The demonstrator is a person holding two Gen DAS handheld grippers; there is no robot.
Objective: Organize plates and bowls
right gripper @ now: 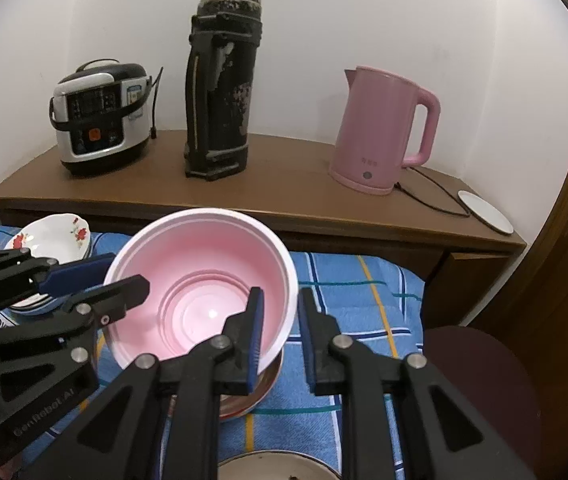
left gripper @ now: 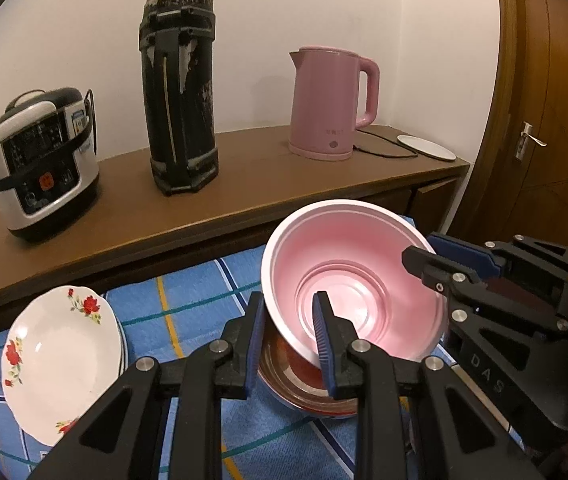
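A pink bowl (left gripper: 348,276) (right gripper: 204,280) is held tilted above a steel bowl with a red inside (left gripper: 304,380) (right gripper: 260,388) on the blue checked cloth (left gripper: 188,308). My left gripper (left gripper: 290,336) straddles the pink bowl's near-left rim, one finger inside and one outside. My right gripper (right gripper: 280,332) straddles its right rim the same way and shows in the left wrist view (left gripper: 424,256). A stack of white plates with red flowers (left gripper: 60,360) (right gripper: 52,240) lies to the left.
A wooden counter (left gripper: 244,188) behind holds a rice cooker (left gripper: 40,164), a tall black flask (left gripper: 180,88), a pink kettle (left gripper: 332,104) and a white dish (left gripper: 426,146). A door (left gripper: 544,120) stands at right. Another steel dish's rim (right gripper: 276,464) shows at the bottom.
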